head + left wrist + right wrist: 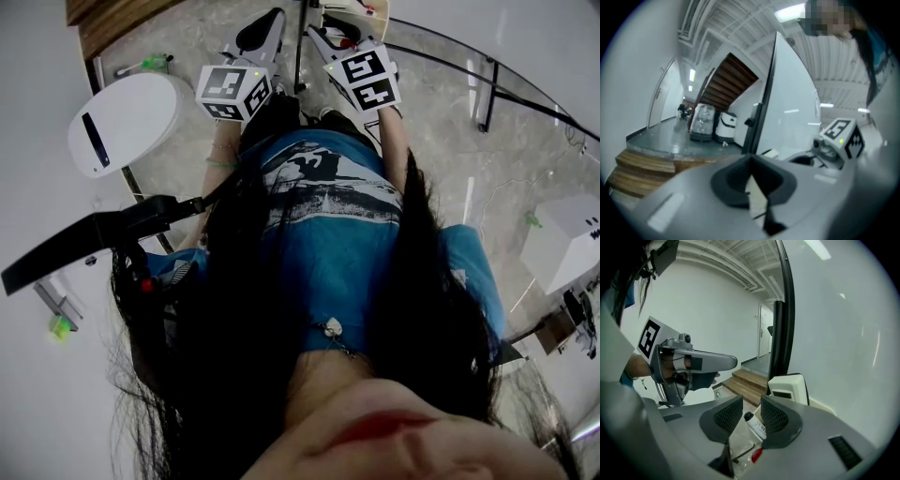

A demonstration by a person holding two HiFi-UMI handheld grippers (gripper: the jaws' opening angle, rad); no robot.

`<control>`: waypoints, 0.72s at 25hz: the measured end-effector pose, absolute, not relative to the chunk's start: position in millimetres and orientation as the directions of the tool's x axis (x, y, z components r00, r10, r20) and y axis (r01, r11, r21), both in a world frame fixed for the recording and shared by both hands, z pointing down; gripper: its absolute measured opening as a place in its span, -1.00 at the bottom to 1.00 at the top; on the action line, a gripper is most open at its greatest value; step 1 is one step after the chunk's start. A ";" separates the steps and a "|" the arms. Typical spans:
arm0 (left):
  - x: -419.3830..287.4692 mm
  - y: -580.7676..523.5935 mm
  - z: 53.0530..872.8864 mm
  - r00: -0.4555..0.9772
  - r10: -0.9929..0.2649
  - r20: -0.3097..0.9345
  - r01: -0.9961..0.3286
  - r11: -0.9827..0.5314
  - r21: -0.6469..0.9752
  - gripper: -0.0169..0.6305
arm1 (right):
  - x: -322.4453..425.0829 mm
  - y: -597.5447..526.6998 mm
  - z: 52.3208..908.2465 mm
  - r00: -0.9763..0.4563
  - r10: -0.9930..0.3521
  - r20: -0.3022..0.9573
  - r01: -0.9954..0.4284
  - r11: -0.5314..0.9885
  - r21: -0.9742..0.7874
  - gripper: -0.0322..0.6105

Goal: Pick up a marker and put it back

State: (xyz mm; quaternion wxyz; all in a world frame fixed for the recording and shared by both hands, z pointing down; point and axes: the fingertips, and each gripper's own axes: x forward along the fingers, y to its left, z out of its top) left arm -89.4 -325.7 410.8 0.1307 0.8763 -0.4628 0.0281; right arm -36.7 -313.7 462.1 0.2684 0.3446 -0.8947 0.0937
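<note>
Right gripper point(751, 409): two dark jaws with cross-hatched, ribbed pads point(729, 414), spread apart and set in a smooth grey moulded body. Between them lies the marker point(757, 425), a slim white cylinder with a rounded black cap and a printed barcode label. It sits just beside the right-hand pad and clear of the left-hand one, so neither side pinches it. Beneath it is a glossy, translucent surface; what carries the marker cannot be told. A small red part point(757, 455) shows lower in the gap.

Left gripper point(751, 161): matte dark jaws pressed together at their tips, forming a pointed wedge, with nothing between them. Its body is the same smooth grey plastic.

From the head view, each gripper bears a white cube printed with black square markers point(234, 91), held out over a grey, marbled floor point(450, 141). A white, rounded oval unit point(127, 122) with a dark slot stands at the left.

Background, right gripper view: brown wooden steps point(747, 383), a black upright post point(780, 333) edging a smooth pale panel, and a cream, round-cornered box point(787, 389).
</note>
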 end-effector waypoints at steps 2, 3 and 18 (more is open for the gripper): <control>-88.9 -325.0 412.3 0.571 -0.802 0.172 -0.817 -0.538 0.207 -0.94 | -36.9 -313.0 458.3 -0.624 -0.569 0.535 -0.666 0.746 0.016 -0.59; -88.2 -324.9 411.8 0.573 -0.802 0.172 -0.817 -0.539 0.207 -0.94 | -36.2 -313.1 455.5 -0.626 -0.573 0.529 -0.668 0.744 0.015 -0.59; -83.9 -326.4 407.6 0.566 -0.806 0.174 -0.822 -0.533 0.202 -0.94 | -11.9 -325.0 403.6 -0.724 -0.651 0.230 -0.682 0.622 -0.384 -0.60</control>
